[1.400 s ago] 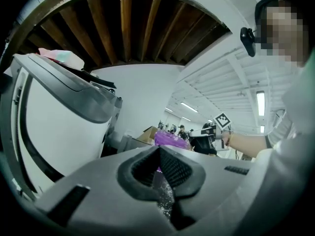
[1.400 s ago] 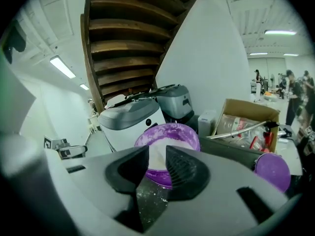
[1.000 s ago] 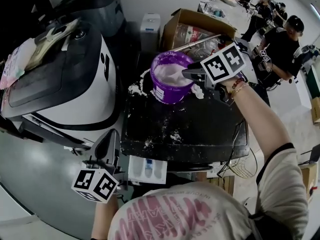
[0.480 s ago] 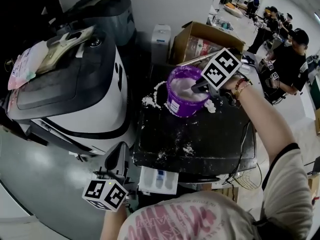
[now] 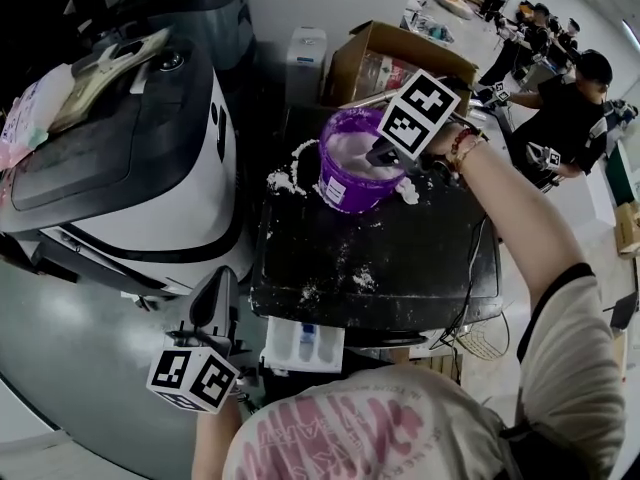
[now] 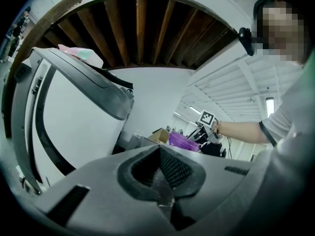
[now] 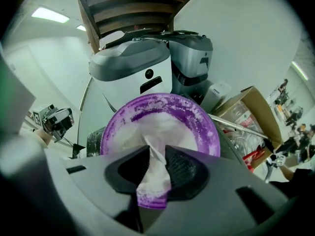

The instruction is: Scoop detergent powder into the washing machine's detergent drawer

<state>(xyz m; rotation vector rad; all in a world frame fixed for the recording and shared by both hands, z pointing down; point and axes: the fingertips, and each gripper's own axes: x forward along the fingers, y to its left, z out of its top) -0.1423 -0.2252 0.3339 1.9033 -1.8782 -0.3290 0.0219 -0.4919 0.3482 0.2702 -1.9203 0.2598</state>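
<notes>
At the back of the dark surface (image 5: 400, 258) stands the purple tub (image 5: 345, 183) of powder. Its lid is off, so it can be entered from above. The right gripper (image 5: 385, 155) tips steeply down into its mouth. Its fingers have just been closing, and the right gripper view shows the pale handle of a scoop (image 7: 153, 161) rising between them. Both fingers seem to touch it, so I read this as a grip just taken. Holding it by the handle from above would keep the bowl down in the powder, ready to be lifted out loaded. The bowl itself cannot be seen.

The drawer (image 5: 303, 343) juts out open from the near edge of the surface, well apart from the tub and close to the person. It was probably left pulled out so one hand can tip the load straight in.

The left gripper (image 5: 215, 298) waits just left of the drawer, beside the white machine (image 5: 150, 188). It points roughly level, with its fingers together on nothing. It is likely parked there out of the scoop's path, near enough to steady the drawer if needed.

Spilled powder (image 5: 355, 280) dots the surface between tub and drawer. That is the route the scoop must cross, so it needs to stay level on the way.
</notes>
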